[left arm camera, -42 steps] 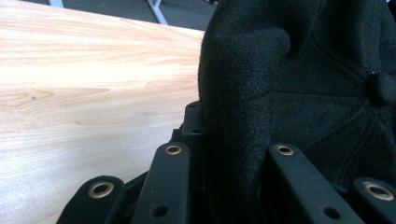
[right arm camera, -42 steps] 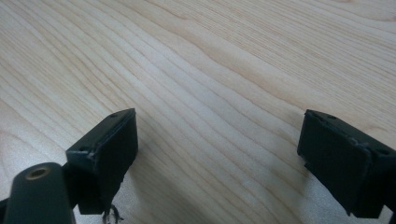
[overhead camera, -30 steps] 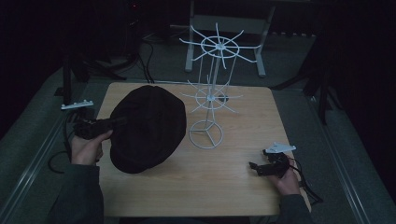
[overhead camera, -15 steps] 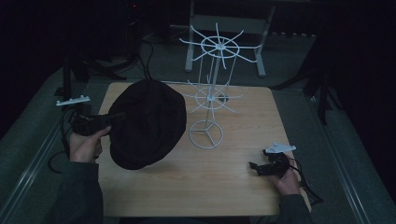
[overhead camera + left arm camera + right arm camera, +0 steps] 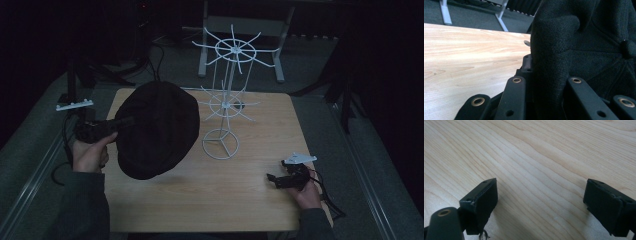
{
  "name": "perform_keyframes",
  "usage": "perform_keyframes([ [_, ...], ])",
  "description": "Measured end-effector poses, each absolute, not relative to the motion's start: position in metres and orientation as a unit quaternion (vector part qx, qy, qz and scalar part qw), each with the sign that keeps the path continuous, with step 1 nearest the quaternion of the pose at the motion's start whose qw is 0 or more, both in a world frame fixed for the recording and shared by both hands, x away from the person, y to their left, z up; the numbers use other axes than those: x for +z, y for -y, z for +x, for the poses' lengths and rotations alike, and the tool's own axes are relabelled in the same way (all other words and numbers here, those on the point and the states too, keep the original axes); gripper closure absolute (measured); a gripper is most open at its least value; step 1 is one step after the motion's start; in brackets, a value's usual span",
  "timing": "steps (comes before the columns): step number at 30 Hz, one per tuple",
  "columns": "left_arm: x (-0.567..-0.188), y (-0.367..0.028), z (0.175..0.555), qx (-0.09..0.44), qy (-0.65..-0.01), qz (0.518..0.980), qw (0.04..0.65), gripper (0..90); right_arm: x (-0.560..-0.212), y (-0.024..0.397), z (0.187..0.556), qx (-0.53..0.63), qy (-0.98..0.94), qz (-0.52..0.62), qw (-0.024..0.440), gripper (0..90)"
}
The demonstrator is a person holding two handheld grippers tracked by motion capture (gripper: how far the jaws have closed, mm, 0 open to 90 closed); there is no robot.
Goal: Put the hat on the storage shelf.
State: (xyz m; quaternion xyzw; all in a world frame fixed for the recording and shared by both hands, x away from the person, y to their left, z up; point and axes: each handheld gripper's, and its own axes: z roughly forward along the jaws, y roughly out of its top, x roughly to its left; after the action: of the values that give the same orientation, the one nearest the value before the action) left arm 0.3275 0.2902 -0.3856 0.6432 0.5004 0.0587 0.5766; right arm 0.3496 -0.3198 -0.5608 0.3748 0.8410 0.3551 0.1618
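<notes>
Left gripper (image 5: 125, 121) is clamped on the edge of a black cap (image 5: 157, 129), with the fabric pinched between its jaws; the left gripper view shows the dark woven cloth (image 5: 584, 47) folded in between the two black jaws and a cloth button (image 5: 627, 48) at the cap's crown off to the right. In the high view the cap is held up off the wooden table (image 5: 250, 200) over its left half, tilted so the rounded top faces the camera, and it casts a shadow on the wood below. The left hand (image 5: 90, 152) holds the gripper body at the table's left edge. A white wire rack (image 5: 227, 105) stands just right of the cap near the table's middle: ring base on the wood, centre pole, two tiers of radiating wire arms, all of them bare. Cap edge is near the lower tier; cannot tell if it touches. Right gripper (image 5: 275, 179) sits low at the table's right front with the right hand (image 5: 305, 192) behind it; jaws spread wide apart with nothing between them, just bare wood grain (image 5: 541, 170) in the right gripper view.
</notes>
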Motion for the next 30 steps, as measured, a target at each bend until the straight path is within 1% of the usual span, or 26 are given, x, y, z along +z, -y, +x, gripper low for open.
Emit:
perform_keyframes([
  [30,-0.363,-0.288,0.331,0.052,-0.474,0.639,0.603,78.2,-0.561,0.32,0.35,0.355,-0.841,0.375,0.162,12.1],
])
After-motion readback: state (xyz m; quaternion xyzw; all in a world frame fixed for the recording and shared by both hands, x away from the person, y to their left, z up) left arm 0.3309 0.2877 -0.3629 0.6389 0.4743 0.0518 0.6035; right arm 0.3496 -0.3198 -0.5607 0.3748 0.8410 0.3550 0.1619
